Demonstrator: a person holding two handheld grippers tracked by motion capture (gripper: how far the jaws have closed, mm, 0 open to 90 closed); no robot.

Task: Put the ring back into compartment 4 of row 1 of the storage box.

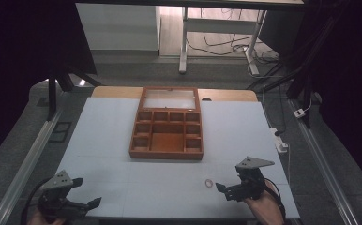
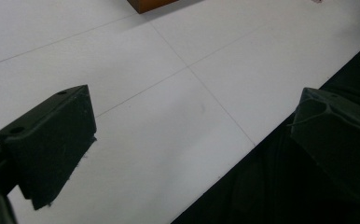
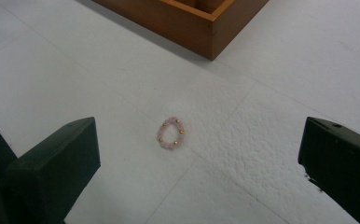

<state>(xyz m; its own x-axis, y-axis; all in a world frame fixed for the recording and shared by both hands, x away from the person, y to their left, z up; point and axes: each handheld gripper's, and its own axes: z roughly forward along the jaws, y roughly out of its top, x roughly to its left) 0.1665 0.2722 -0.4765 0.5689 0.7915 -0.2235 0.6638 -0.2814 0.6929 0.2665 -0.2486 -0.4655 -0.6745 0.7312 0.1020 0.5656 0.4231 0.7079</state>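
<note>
Over the table [image 1: 123, 140], a wooden box [image 1: 167, 123] is sitting near the far middle, lid [image 1: 169, 98] standing open at the back, its compartments showing as a row of small cells along the back and sides with a larger one at the front centre. Whether anything is lying inside them, I cannot tell from here.

Down at the near right, the right gripper [image 1: 222, 190] is hovering just over the table, jaws spread wide and holding nothing. A small beaded ring [image 1: 209, 183] is lying flat on the white surface just beside its jaws, well apart from the box. In the right gripper view that ring [image 3: 171, 132] is sitting ahead of and between the two open jaws, pale pink beads with a few gold ones, untouched, and the box corner [image 3: 206, 23] is showing farther off.

At the near left corner, the left gripper [image 1: 86, 192] is hanging over the table edge, its jaws also wide apart and empty. In the left gripper view, one jaw is over the white top and the other past the edge, over darkness.
</note>
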